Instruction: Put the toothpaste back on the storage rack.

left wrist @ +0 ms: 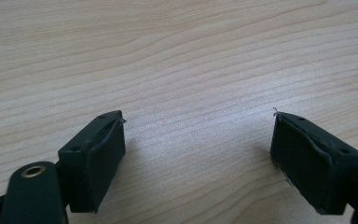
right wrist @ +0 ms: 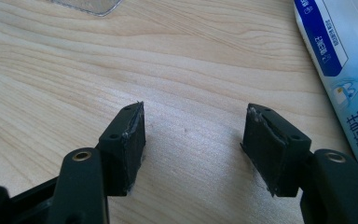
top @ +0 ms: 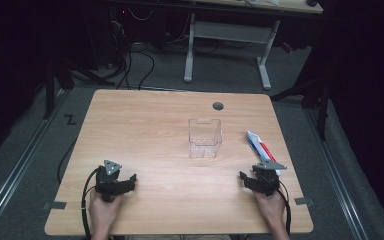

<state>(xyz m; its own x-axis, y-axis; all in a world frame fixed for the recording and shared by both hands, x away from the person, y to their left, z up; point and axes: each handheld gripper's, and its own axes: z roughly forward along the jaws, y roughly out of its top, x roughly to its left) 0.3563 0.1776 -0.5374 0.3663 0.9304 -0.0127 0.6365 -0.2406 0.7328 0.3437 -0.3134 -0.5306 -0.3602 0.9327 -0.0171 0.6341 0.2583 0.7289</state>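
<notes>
The left claw (top: 125,181) rested near the worktop's (top: 150,125) front-left corner, its 2 jaws spread wide over bare wood with nothing between them. The right claw (top: 246,179) sat near the front-right corner, jaws likewise wide apart and empty. A toothpaste box (top: 261,148), white with blue and red, lay flat just beyond the right claw, close to the worktop's right edge. A clear plastic container (top: 205,138) stood upright near the middle, well apart from both claws.
</notes>
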